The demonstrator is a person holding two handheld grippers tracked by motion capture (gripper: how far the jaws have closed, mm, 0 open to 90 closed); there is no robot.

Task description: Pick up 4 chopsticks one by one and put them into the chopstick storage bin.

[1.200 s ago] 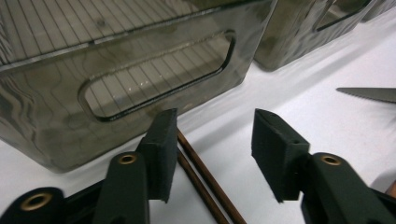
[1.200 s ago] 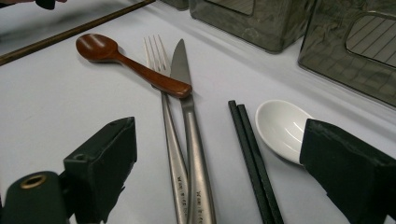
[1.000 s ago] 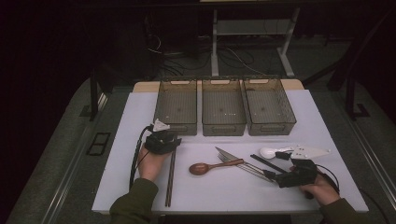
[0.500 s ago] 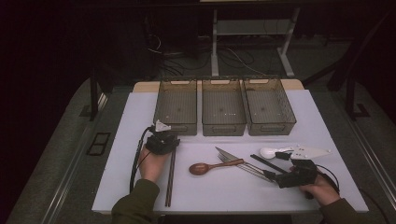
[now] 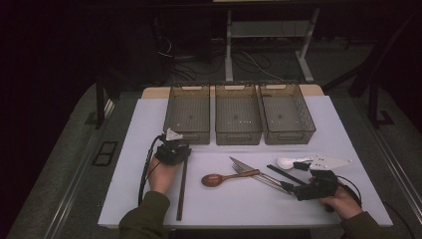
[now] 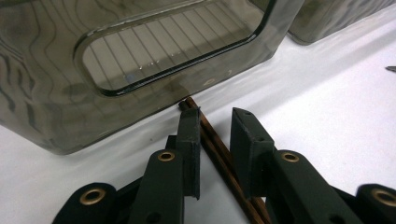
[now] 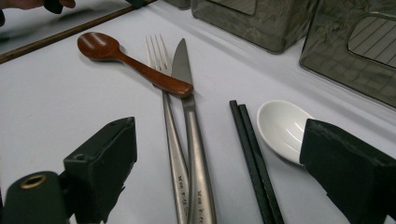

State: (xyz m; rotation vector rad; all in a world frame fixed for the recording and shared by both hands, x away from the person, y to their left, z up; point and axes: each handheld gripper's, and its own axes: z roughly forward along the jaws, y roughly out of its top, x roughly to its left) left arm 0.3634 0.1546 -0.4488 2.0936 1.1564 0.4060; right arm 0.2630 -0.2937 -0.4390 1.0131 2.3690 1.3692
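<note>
Sorting: barely begun; all 3 bins look empty.
Left gripper: jaws have just been closing around the brown chopsticks, a gap remains on 1 side, not yet clamped.
Chopsticks: flat on the table, tips at the left bin's wall.
Right gripper: jaws wide apart, holding nothing, above fork, knife.
Left: all cutlery remains to be binned.

Your brown chopsticks lie flat on the white desk as a close pair, far tips at twelve o'clock just short of the left smoky bin, handles trailing toward six.
</note>
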